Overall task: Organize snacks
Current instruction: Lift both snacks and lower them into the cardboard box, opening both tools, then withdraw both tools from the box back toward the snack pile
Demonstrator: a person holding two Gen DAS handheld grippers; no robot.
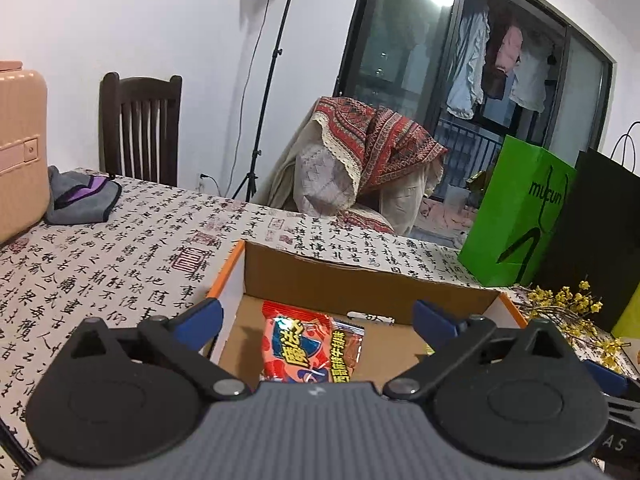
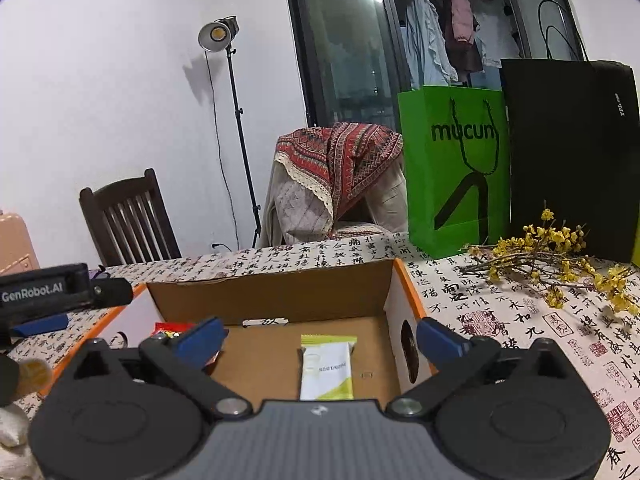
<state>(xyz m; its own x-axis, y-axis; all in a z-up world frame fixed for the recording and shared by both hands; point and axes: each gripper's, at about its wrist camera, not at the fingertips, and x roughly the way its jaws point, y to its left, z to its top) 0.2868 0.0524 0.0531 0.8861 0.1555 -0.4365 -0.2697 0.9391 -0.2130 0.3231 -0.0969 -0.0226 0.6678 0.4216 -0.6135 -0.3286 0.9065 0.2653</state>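
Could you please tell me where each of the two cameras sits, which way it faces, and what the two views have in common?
Left wrist: on the left gripper, looking forward and down into the cardboard box at a red snack packet; its own open fingers show.
Right wrist: on the right gripper, facing the same box, above a white-and-green packet; open fingers show, with the left gripper at the left edge.
Shared: box, green bag, yellow flowers, covered chair.
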